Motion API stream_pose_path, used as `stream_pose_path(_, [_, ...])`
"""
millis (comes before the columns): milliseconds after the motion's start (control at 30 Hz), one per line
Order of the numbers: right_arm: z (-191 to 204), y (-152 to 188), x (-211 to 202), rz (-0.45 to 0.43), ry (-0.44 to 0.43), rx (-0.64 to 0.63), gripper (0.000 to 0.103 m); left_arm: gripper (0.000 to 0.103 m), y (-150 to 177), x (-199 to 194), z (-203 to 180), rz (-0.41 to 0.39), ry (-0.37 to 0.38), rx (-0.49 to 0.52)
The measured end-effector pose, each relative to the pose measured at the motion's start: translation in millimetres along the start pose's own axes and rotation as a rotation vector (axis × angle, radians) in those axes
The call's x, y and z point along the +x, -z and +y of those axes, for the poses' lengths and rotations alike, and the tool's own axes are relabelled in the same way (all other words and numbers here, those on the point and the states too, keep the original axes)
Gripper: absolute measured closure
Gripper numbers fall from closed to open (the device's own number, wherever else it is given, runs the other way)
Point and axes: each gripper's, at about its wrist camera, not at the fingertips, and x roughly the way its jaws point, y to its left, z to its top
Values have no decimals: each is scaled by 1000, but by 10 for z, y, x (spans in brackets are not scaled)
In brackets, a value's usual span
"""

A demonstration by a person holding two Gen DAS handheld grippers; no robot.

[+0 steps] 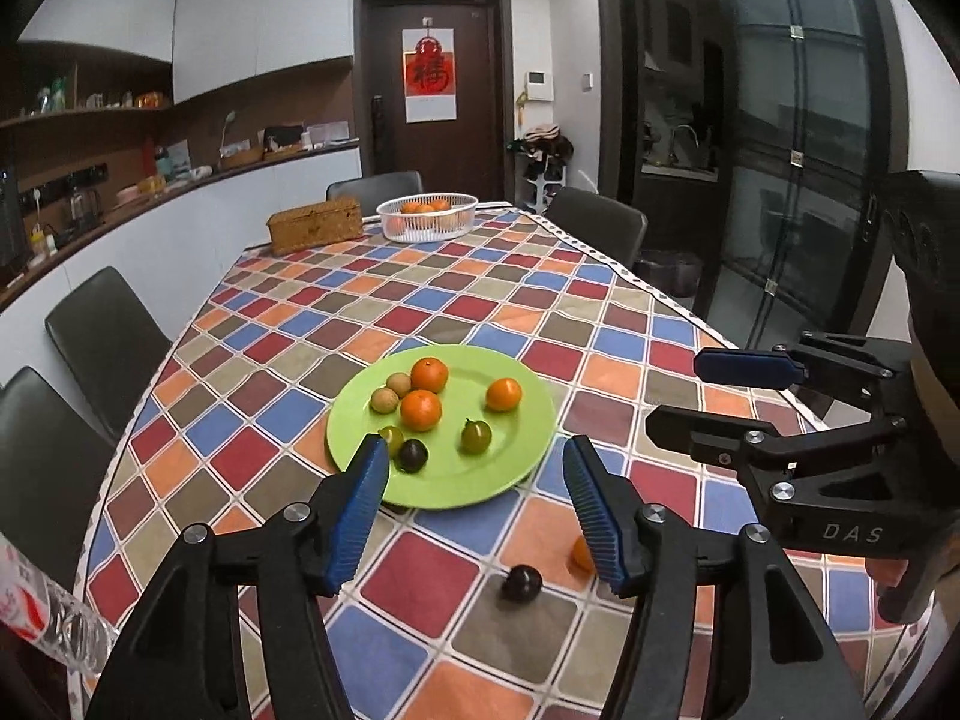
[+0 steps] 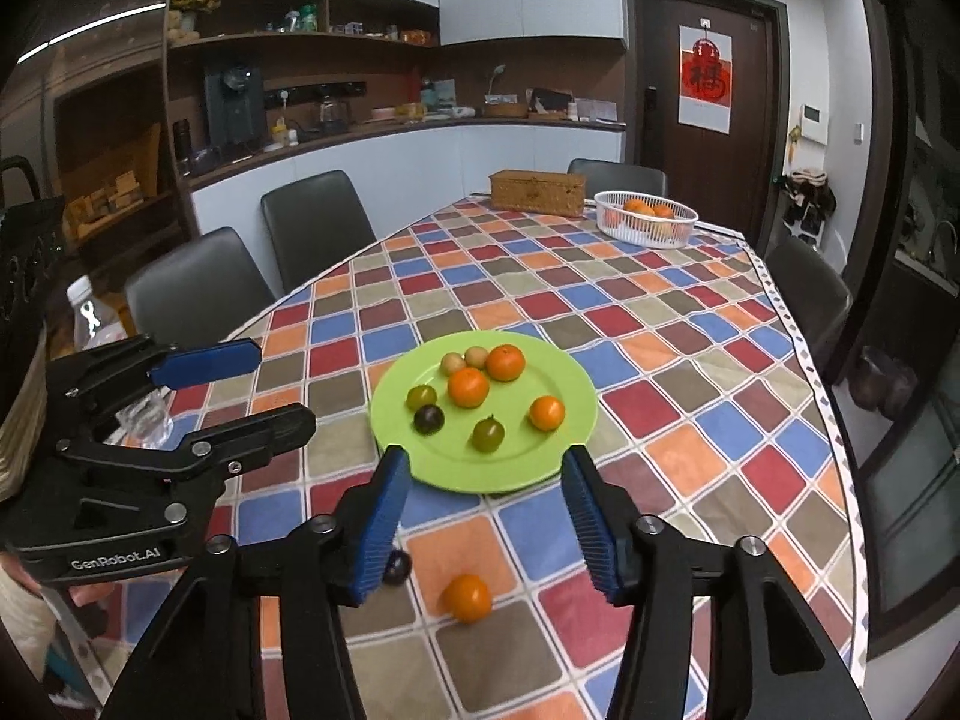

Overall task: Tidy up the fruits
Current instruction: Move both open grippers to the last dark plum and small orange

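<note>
On the checked tablecloth (image 2: 690,360), a green plate (image 2: 564,456) serves as the landmark, and most of the fruit lies on it: three oranges (image 2: 468,387), two pale brown round fruits (image 2: 453,363) at the plate's far side, two greenish tomatoes (image 2: 488,434) and one dark purple fruit (image 2: 429,418). Off the plate, on the near side of it, a loose orange (image 2: 467,597) sits on the cloth, and just beside that a loose dark fruit (image 1: 521,582) rests on a red square. Both lie apart from the plate's rim. Above the plate's near edge, the left gripper (image 1: 474,510) hangs with its blue-padded fingers spread wide and nothing between them. Level with it, the right gripper (image 2: 486,516) is equally wide apart and empty, the loose orange showing between its fingers. Far beyond the plate, a white basket (image 1: 427,227) holds more oranges, with a woven box (image 1: 315,225) just beside it.
</note>
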Motion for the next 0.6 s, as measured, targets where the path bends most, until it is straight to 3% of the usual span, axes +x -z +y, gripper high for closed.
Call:
stream_pose_path(167, [37, 201, -33, 8, 14, -33, 49, 40, 172, -67, -91, -18, -2, 5])
stream_pose_path(600, [104, 629, 212, 118, -24, -56, 49, 40, 550, 157, -146, 41, 55, 43])
